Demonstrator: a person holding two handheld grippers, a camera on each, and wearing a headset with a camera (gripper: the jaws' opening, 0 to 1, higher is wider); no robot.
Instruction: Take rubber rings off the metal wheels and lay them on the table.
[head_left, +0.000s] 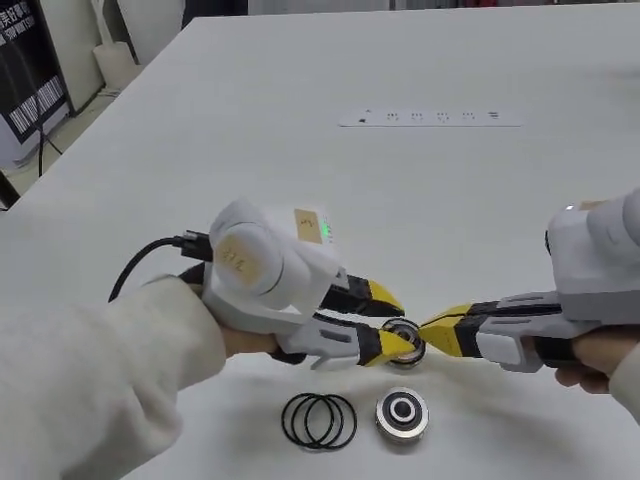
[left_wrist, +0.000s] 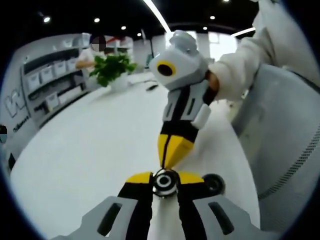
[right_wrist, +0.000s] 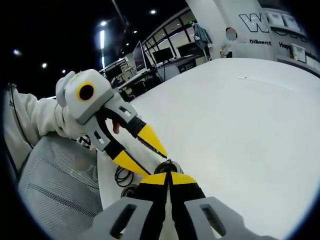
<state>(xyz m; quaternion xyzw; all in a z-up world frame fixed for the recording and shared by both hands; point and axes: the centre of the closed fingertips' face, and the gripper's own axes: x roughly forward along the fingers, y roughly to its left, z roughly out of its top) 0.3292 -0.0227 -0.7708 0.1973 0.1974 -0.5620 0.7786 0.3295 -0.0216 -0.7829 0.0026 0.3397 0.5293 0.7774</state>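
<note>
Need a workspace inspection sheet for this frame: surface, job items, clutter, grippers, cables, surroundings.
Surface: white table with a socket strip at the far side.
Job's things: three rings lying overlapped; second wheel beside them; held wheel above the table.
Clutter: nothing seen.
Grippers: left hand-held gripper shut on held wheel; right hand-held gripper jaws together, tips at that wheel.
Cables: black cable from the left one.
Surroundings: plant, shelves.

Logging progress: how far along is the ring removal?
Done: a few rubber rings lie on the table. In hand: the left gripper holds a wheel; the right gripper, tips shut, meets its rim. Left: freeing that ring; the second wheel is unclear.
</note>
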